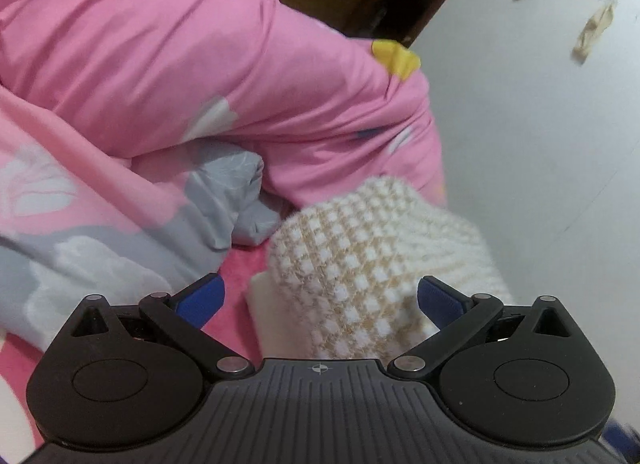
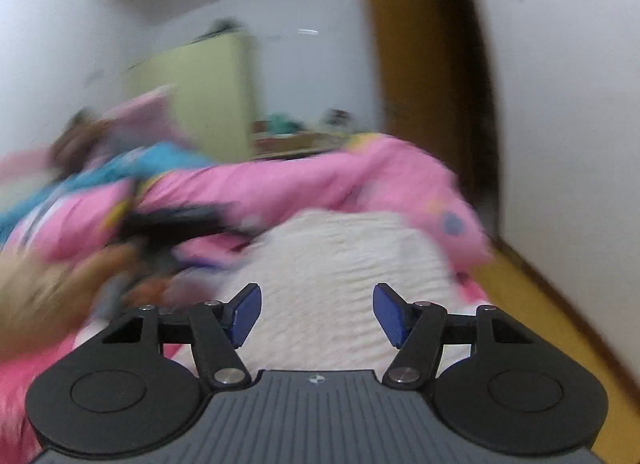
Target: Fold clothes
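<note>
A cream and beige knitted garment (image 1: 372, 256) with a waffle pattern lies bunched on the pink bed, right in front of my left gripper (image 1: 320, 298). That gripper is open, its blue pads wide apart on either side of the knit. In the right wrist view the same white knit (image 2: 340, 264) spreads below and ahead of my right gripper (image 2: 316, 314), which is also open with nothing between its pads. The right view is heavily blurred. A dark shape, probably the left gripper (image 2: 168, 228) with a hand (image 2: 52, 292) on it, shows at the left.
A big pink quilt (image 1: 180, 64) with white and grey prints is heaped behind the knit. A white wall (image 1: 540, 144) runs close on the right, with a brown door (image 2: 408, 72) beyond. A pale green wardrobe (image 2: 208, 96) stands far back. A yellow floor strip (image 2: 552, 328) lies beside the bed.
</note>
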The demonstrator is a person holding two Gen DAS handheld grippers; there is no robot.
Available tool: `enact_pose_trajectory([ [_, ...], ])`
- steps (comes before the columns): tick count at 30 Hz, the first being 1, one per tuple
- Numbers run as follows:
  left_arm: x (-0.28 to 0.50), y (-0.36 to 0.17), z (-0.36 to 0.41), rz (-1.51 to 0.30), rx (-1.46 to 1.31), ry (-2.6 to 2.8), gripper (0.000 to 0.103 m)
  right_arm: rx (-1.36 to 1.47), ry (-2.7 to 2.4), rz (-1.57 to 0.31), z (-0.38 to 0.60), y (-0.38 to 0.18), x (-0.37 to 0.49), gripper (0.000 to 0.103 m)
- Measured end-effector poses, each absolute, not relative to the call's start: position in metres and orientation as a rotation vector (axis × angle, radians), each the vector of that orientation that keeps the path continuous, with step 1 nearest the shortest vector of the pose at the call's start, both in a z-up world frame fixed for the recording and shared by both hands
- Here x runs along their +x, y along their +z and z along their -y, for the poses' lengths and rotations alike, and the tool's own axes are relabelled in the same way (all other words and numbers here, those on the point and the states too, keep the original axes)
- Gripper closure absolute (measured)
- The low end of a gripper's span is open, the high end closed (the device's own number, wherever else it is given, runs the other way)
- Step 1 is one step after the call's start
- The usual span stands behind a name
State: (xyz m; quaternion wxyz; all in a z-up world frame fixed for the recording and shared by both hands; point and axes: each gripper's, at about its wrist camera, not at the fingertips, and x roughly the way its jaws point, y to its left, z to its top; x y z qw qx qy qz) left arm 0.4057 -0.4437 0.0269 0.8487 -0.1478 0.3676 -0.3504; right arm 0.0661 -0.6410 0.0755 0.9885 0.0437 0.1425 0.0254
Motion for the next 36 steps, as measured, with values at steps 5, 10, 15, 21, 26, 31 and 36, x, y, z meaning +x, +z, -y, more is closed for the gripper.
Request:
enact_pose_trajectory([
  [5,0.402,0.016,0.461,-0.779,-0.313,-0.759,0.000,-0.038,0.320,-0.336,0.569,0.043,0.042,0.038],
  [10,0.400,0.013,0.472,-0.810,-0.356,-0.768,0.000,-0.048,0.243,-0.416,0.553,0.018,0.083,0.045],
  [15,0.401,0.003,0.470,-0.912,-0.476,-0.779,0.000,0.022,0.031,-0.424,0.572,0.017,0.094,0.047],
  [21,0.374,0.026,0.412,-0.878,-0.437,-0.768,0.000,0.024,-0.039,-0.365,0.548,0.042,0.030,0.046],
  [26,0.288,0.045,0.335,-0.745,-0.284,-0.761,0.000,0.082,-0.151,-0.313,0.526,0.057,-0.022,0.031],
  [31,0.196,0.062,0.257,-0.600,-0.121,-0.748,0.000,0.269,-0.187,-0.276,0.508,0.067,-0.067,0.019],
  [36,0.123,0.067,0.202,-0.581,-0.148,-0.784,0.000,0.270,-0.265,-0.301,0.466,0.077,-0.094,0.005],
])
